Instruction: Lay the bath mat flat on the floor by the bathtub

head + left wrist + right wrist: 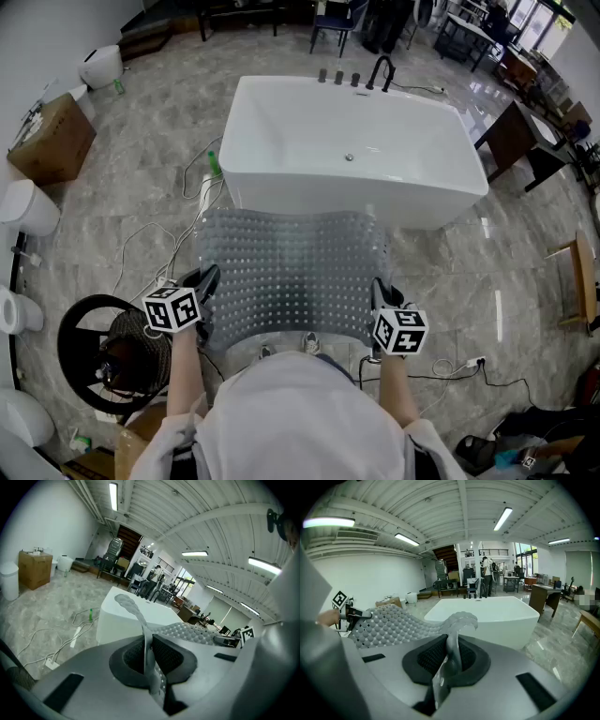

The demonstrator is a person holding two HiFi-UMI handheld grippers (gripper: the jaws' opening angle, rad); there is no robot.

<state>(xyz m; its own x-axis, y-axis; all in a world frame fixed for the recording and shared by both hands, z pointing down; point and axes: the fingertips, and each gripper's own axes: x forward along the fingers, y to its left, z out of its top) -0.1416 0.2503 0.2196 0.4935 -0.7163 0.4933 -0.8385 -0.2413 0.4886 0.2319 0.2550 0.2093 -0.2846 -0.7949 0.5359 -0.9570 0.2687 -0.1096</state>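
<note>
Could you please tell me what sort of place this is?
Probably a large open hall staged as a bathroom, not a real one: a freestanding bathtub stands in the open, with desks and a cardboard box around it.

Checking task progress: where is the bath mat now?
Head view, centre: the bath mat spans between the left gripper and right gripper, each shut on a near corner, in front of the bathtub.

White shirt; grey tools, marker cubes.
</note>
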